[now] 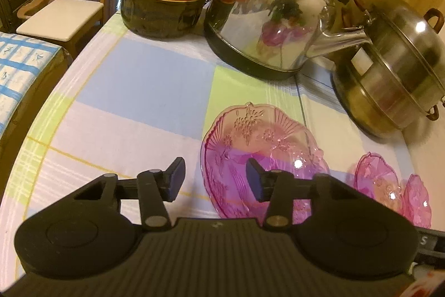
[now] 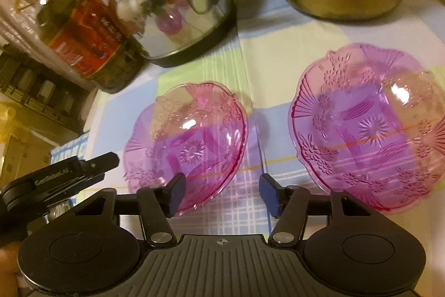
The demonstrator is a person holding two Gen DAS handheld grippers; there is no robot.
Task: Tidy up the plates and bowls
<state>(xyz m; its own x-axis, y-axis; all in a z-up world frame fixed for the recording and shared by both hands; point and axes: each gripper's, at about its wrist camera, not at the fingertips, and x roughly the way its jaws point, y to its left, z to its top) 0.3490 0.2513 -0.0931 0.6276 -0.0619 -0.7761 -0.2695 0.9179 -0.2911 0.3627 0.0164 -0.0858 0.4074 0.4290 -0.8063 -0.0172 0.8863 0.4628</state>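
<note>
Plates: we see two pink plates [image 2: 186, 144] [image 2: 370, 127] lying apart, ready for stacking.
Left claw [image 1: 215, 180]: half wide, empty.
Right claw [image 2: 222, 194]: half wide, empty.

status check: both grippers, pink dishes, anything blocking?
Left gripper and right gripper: jaws open, nothing between them. Pink bowl and pink plate flat on the tablecloth, apart, untouched. Kettle and steel pot behind; approach clear.

My left gripper [image 1: 215, 180] tilts steeply downward, jaws partly apart with nothing clamped. My right gripper [image 2: 221, 194] angles down likewise, jaws parted and gripping nothing.
</note>
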